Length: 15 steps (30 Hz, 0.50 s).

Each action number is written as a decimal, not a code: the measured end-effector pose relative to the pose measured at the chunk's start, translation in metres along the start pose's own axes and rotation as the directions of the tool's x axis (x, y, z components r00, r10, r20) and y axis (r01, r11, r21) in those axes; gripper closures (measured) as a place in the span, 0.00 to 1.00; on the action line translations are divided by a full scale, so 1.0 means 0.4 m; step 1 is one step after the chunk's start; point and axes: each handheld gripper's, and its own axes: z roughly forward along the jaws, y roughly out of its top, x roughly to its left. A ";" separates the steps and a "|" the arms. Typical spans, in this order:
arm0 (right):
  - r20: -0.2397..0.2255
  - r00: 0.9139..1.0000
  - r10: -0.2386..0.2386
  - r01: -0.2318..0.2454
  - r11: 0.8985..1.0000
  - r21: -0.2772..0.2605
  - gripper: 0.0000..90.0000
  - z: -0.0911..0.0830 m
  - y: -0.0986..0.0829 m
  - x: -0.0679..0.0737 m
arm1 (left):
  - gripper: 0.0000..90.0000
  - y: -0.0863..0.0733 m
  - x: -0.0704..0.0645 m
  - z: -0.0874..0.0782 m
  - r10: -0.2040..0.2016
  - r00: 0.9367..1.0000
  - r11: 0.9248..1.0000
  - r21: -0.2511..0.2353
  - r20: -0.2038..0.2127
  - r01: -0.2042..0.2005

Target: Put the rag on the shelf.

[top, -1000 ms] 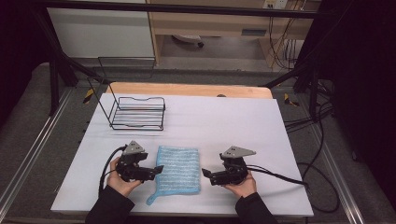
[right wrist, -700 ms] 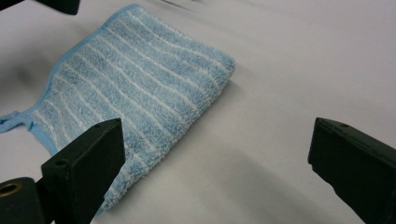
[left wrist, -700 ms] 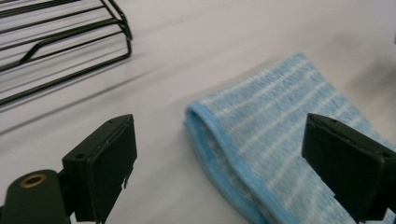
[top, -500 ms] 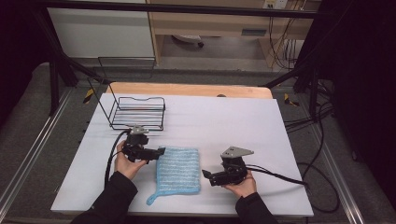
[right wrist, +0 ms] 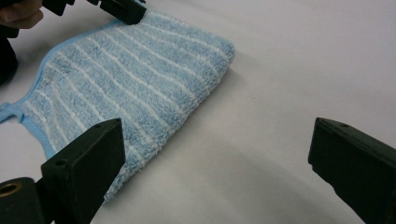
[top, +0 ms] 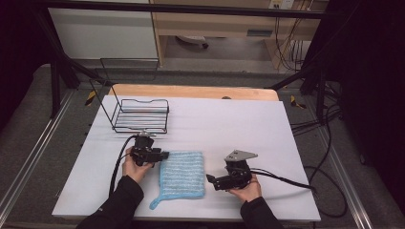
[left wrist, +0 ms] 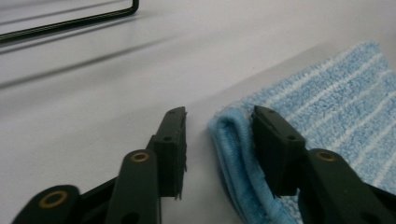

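A light blue striped towel [top: 181,175] lies folded flat on the white table near the front, a small loop at its near left corner. My left gripper [top: 164,155] sits at the towel's far left corner. Its jaws are open in the left gripper view [left wrist: 218,114]: one is on the bare table, the other lies over the towel [left wrist: 336,93], and the folded edge rises between them. My right gripper [top: 210,181] rests just right of the towel, low on the table. It stands wide open [right wrist: 217,128] and empty, with the towel [right wrist: 140,70] ahead and to its left.
A black wire basket [top: 141,114] stands at the back left of the table, just behind the left hand; its bottom wire [left wrist: 70,21] shows close by. Cables trail from both grippers. The white table top [top: 239,124] is bare toward the back right.
The left gripper moved away from the person, from the towel's left side up to its far left corner. The right gripper and the towel stayed put.
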 end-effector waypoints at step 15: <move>0.006 1.000 0.013 -0.013 1.000 -0.018 0.07 0.003 0.009 -0.006 | 0.82 -0.001 -0.017 0.008 -0.017 1.000 1.000 0.013 0.009 0.017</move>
